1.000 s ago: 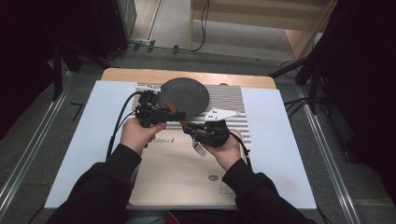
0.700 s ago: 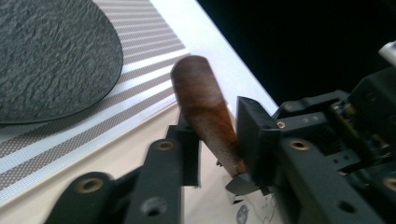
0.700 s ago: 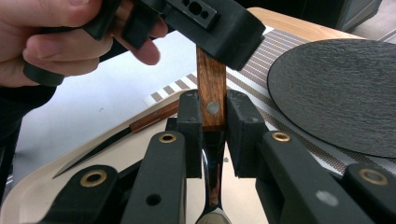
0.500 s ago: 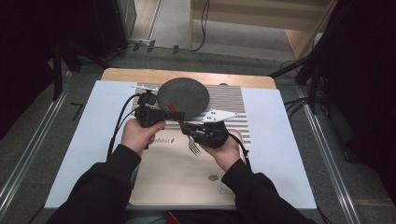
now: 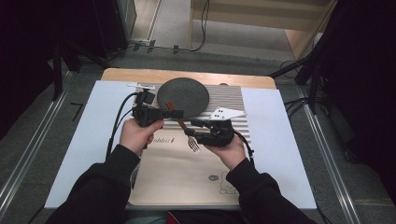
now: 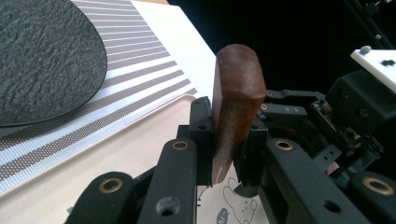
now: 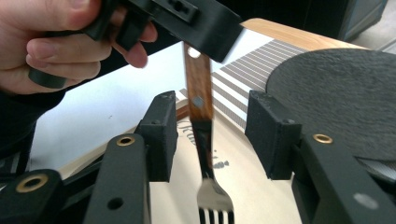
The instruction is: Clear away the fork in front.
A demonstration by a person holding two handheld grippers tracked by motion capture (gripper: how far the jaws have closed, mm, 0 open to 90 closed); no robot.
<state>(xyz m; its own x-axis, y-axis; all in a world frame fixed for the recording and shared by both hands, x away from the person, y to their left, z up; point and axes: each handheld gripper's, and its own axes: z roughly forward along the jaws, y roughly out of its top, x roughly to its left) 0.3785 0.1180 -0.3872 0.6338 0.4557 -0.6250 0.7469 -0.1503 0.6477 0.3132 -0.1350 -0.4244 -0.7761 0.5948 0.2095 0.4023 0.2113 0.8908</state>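
Looking down from the high view, the fork [image 5: 186, 129] is hanging in the air over the middle of the counter [image 5: 275, 140], above the beige placemat [image 5: 177, 177], just in front of the dark round plate [image 5: 183, 96]; its brown handle is pointing toward the plate and its metal tines toward the person. The left hand-held gripper [image 5: 176, 113] is pinching the handle's end, while the right hand-held gripper [image 5: 195, 129] is flanking the fork's neck.

In the left gripper view, the pads are squeezing the reddish-brown wooden handle [image 6: 236, 102], which is showing a rounded tip.

In the right gripper view, the right hand-held gripper [image 7: 211, 135] has just been opening and is standing spread, the riveted handle, dark neck and silvery tines [image 7: 214, 205] passing between its pads untouched.
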